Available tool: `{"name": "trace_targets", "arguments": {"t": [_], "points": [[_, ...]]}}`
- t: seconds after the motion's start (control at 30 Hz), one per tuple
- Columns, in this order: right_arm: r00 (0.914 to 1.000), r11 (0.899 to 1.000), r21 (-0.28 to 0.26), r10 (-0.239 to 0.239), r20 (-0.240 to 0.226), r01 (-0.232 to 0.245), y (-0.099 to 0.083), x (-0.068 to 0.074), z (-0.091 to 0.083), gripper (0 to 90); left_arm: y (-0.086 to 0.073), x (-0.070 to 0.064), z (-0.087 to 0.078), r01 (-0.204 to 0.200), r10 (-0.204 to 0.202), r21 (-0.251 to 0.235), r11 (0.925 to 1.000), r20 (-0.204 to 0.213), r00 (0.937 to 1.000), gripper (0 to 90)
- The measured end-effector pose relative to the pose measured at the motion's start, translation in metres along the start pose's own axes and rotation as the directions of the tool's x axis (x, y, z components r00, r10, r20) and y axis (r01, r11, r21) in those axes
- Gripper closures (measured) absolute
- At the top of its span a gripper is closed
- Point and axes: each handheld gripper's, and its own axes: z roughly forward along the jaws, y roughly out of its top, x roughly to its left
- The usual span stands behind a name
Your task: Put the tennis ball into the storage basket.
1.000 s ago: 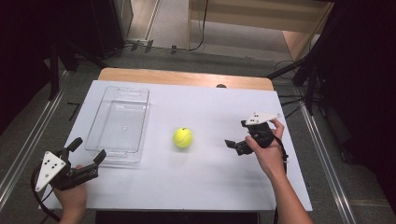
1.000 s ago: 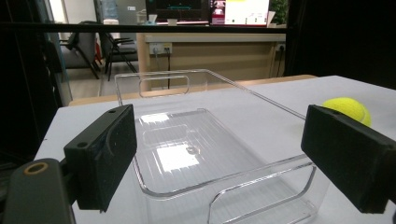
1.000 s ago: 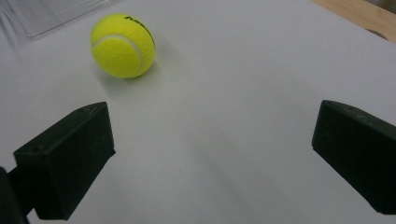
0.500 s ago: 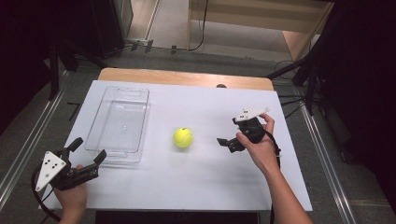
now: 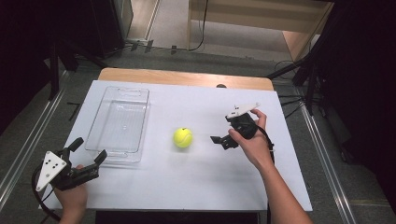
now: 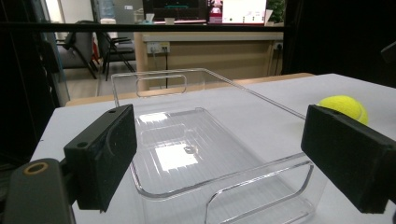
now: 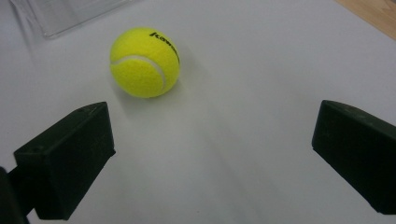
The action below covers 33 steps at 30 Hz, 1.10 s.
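Note:
A yellow tennis ball [image 5: 183, 137] lies on the white table, right of a clear, empty plastic tray [image 5: 119, 121]. My right gripper [image 5: 222, 130] is held open a short way right of the ball and points at it. In the right gripper view the ball [image 7: 144, 63] lies ahead and left of the gap between the wide-apart jaws [image 7: 215, 140]. My left gripper [image 5: 88, 149] stands open at the table's front left corner, just short of the tray's near end. In the left gripper view the tray [image 6: 187, 140] lies between the jaws [image 6: 219, 140] and the ball [image 6: 343, 107] peeks over the right jaw.
The table top [image 5: 187, 186] is a white sheet with a wooden strip [image 5: 187, 77] along its far edge. Dark stands and cables crowd the floor at the right. Metal rails run along the floor at both sides.
My right gripper has moved left and slightly away from me, closing in on the ball. The left gripper, ball and tray have stayed put.

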Motion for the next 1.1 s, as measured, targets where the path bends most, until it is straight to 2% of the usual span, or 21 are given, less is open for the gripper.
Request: {"name": "trace_targets", "arguments": {"t": [0.3,0.6,0.67,0.77,1.1], "points": [[0.9992,0.999,0.027,-0.033,-0.021,0.034,0.011,0.006,0.012,0.0,0.000,0.000,0.000,0.000,0.000,-0.001,1.0000,0.002,1.0000,11.1],[0.9985,0.997,0.055,-0.044,-0.032,0.046,0.019,0.011,0.023,0.0,0.000,0.000,0.000,-0.002,0.002,0.001,1.0000,0.002,1.0000,11.1],[0.9975,0.996,0.058,-0.062,-0.035,0.064,0.020,0.012,0.025,0.0,0.000,0.000,0.000,-0.003,0.003,0.002,1.0000,0.003,1.0000,11.1],[0.9977,0.996,0.067,-0.054,-0.040,0.057,0.023,0.014,0.028,0.0,0.000,0.000,0.000,-0.002,0.002,0.000,1.0000,0.003,1.0000,11.1],[0.9944,0.992,0.086,-0.085,-0.064,0.090,0.032,0.019,0.039,0.0,0.000,0.000,0.000,0.000,0.000,0.000,1.0000,0.005,1.0000,11.1]]}}
